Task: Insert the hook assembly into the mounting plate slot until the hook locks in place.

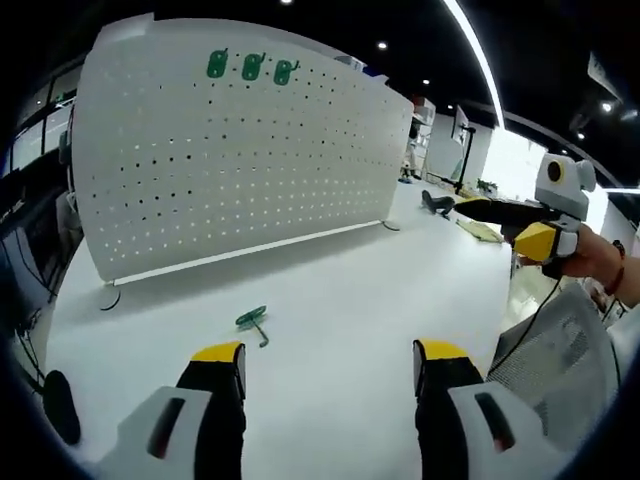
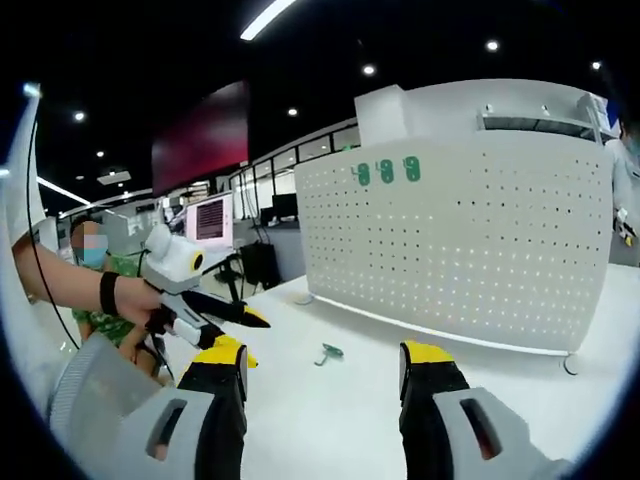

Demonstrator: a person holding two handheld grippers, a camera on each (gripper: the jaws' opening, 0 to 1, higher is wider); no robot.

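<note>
Where hook [image 1: 253, 322] lies, stem seemingly toward camera

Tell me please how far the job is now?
Done: three green hooks hang at the top of the pegboard. In hand: nothing; the left gripper and right gripper are both open. Left: the loose hook on the table is not yet picked up and mounted.

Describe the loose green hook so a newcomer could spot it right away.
Find the white pegboard standing upright on the white table. In front of its base lies one small green hook. Unlike the three green hooks mounted along the board's top, it lies loose on the tabletop.
</note>
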